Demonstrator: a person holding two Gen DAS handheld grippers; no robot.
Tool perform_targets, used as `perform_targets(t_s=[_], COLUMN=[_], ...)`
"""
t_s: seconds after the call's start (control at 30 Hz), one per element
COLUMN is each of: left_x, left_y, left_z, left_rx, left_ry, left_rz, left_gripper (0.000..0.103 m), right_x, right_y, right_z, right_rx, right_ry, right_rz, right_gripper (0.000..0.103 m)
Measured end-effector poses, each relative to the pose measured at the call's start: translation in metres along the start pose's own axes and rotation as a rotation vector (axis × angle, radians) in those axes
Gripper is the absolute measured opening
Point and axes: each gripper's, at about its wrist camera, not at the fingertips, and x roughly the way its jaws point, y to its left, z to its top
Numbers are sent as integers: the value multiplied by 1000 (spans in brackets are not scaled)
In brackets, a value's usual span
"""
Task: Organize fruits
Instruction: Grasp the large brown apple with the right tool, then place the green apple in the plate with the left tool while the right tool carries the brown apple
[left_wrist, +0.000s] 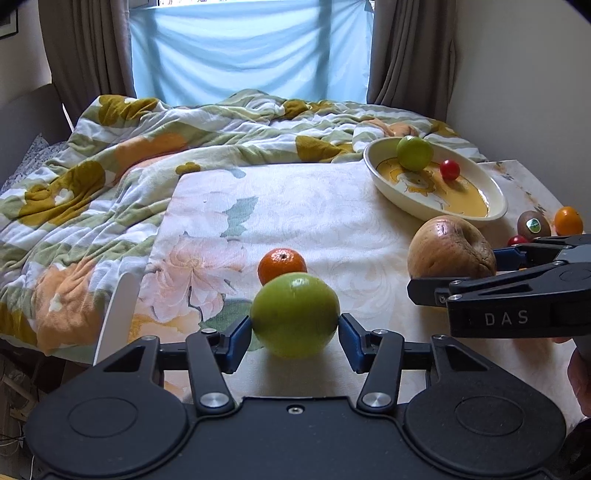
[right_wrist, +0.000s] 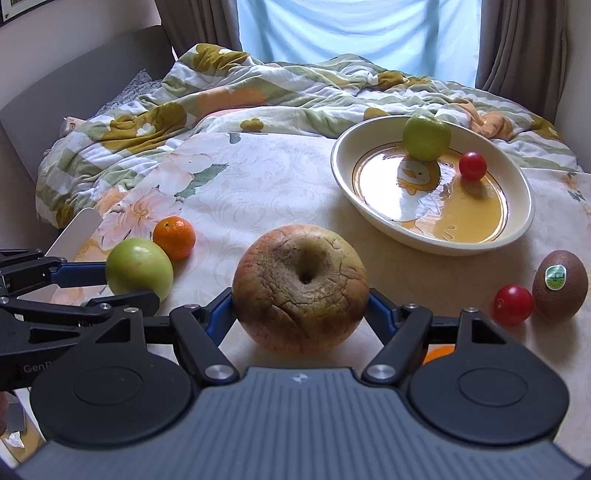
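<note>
Both grippers grip fruit on the flowered cloth (left_wrist: 295, 206): the left gripper (left_wrist: 294, 326) pinches a green apple (left_wrist: 294, 315), just in front of a small orange (left_wrist: 281, 265); the right gripper (right_wrist: 301, 308) clamps a big wrinkled apple (right_wrist: 301, 290). Farther right sits the oval dish (right_wrist: 369, 206), holding another green fruit (right_wrist: 426, 137) and a cherry tomato (right_wrist: 472, 166).
</note>
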Motion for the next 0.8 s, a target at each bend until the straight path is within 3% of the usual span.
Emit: perform_targets(t_s=[0.8], left_x=[-34], left_y=[-10], left_z=[19], left_rx=[-45], left_ry=[-16], left_rz=[5], left_gripper=[52], right_x=[-38], right_y=[-3], right_z=[16], right_rx=[-7], right_ry=[-40], right_rz=[33], right_gripper=[89])
